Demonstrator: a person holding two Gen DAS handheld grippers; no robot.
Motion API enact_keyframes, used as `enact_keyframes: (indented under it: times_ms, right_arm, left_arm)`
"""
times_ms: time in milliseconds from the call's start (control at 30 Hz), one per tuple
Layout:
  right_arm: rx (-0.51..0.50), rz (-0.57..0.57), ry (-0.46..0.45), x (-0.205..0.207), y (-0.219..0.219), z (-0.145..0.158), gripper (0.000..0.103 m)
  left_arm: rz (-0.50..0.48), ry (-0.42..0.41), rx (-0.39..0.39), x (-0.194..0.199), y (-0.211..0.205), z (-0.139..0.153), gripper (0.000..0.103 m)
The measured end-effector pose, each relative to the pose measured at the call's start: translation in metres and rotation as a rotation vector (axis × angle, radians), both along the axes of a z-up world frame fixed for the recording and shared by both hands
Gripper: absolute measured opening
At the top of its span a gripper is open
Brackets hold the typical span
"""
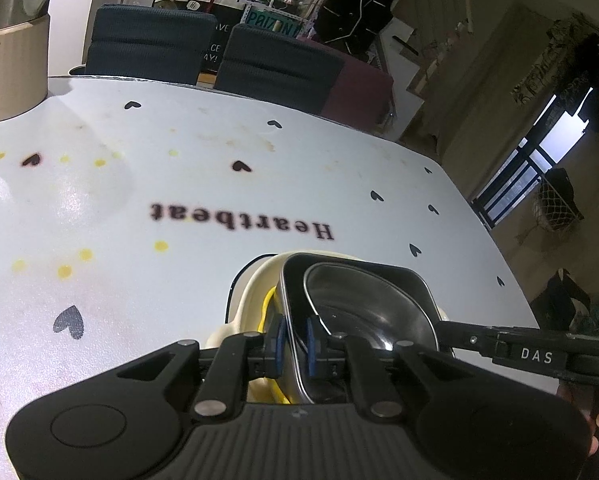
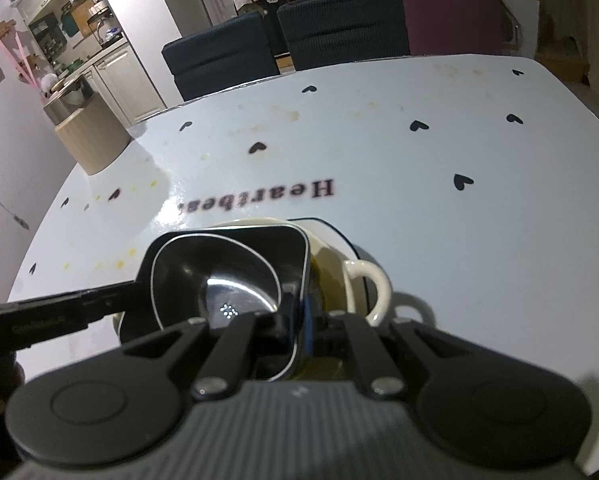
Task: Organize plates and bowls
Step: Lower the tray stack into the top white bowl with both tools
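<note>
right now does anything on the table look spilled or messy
Yes. Yellow spots and faint brown stains mark the white table, like dried spills. The stacked dishes look orderly: both grippers grip the rim of the dark bowl.

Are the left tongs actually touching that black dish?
Touching: the left wrist view shows the left tongs with blue pads pressed on the black dish's rim.

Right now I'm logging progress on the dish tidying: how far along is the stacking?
Done, it seems: the dishes sit in one pile, a metal bowl nested in the black square dish, over a cream handled bowl. In hand: the left gripper and right gripper each pinch an opposite rim of the black dish. Left: releasing it, or shifting the pile. No other loose dishes show on the table.
</note>
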State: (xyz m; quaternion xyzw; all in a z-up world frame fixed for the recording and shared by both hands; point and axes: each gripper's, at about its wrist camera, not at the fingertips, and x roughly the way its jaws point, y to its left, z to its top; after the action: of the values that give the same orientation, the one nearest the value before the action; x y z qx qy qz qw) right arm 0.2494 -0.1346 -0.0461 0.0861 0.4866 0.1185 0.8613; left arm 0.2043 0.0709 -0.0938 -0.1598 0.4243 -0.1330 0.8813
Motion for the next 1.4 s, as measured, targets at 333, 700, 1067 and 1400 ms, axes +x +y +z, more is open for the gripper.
enact_keyframes:
  times_ms: [333, 700, 1067, 1400]
  right_arm:
    - [0.017, -0.002, -0.015, 0.000, 0.000, 0.002, 0.007]
    - [-0.001, 0.007, -0.002, 0.002, 0.002, -0.002, 0.007]
    - [0.018, -0.003, 0.010, 0.003, 0.001, -0.003, 0.008]
    - [0.042, -0.003, -0.019, -0.005, -0.004, 0.008, 0.011]
  left_arm:
    - [-0.013, 0.012, 0.006, 0.000, 0.001, -0.005, 0.011]
    - [-0.012, 0.003, -0.002, -0.003, 0.002, -0.002, 0.011]
    - [-0.017, 0.009, -0.015, -0.005, 0.004, 0.002, 0.017]
    - [0.003, 0.002, -0.002, -0.013, 0.007, 0.012, 0.039]
